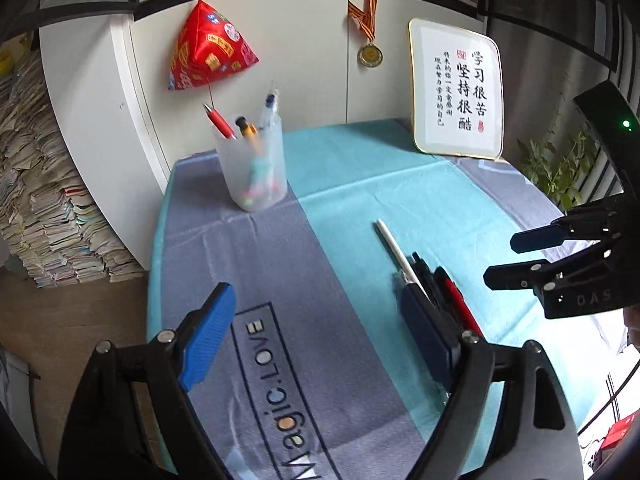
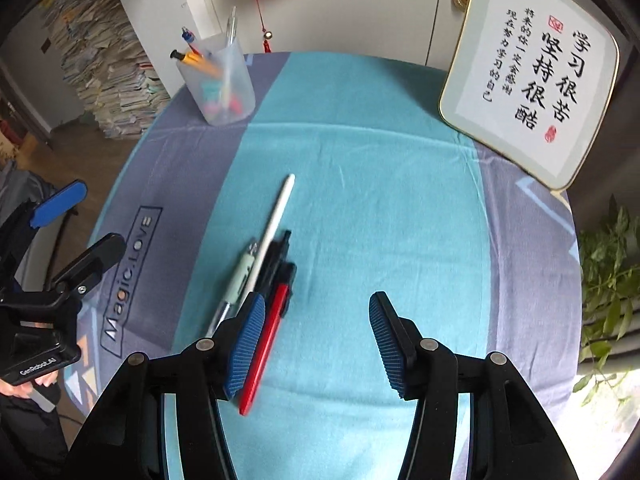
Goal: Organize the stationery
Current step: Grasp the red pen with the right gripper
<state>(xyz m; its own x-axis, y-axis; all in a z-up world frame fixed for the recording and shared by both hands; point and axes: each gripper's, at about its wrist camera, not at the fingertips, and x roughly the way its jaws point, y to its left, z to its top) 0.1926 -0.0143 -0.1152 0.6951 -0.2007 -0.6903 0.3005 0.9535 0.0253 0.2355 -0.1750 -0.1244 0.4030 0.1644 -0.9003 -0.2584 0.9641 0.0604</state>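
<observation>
A frosted pen cup (image 1: 254, 164) with several pens stands at the back left of the table; it also shows in the right wrist view (image 2: 220, 80). A bunch of loose pens lies on the teal cloth: a white pen (image 2: 272, 224), a pale green pen (image 2: 240, 280), a black pen (image 2: 278, 256) and a red pen (image 2: 266, 336). In the left wrist view the white pen (image 1: 394, 250) and red pen (image 1: 460, 304) lie by my left gripper's right finger. My left gripper (image 1: 320, 328) is open and empty. My right gripper (image 2: 316, 340) is open and empty just right of the pens.
A framed calligraphy board (image 2: 528, 92) leans at the back right. A red pyramid ornament (image 1: 208, 50) and a medal (image 1: 370, 56) hang on the white cabinet. Stacked papers (image 1: 44, 200) stand on the floor at left. A plant (image 2: 608, 280) is at the right edge.
</observation>
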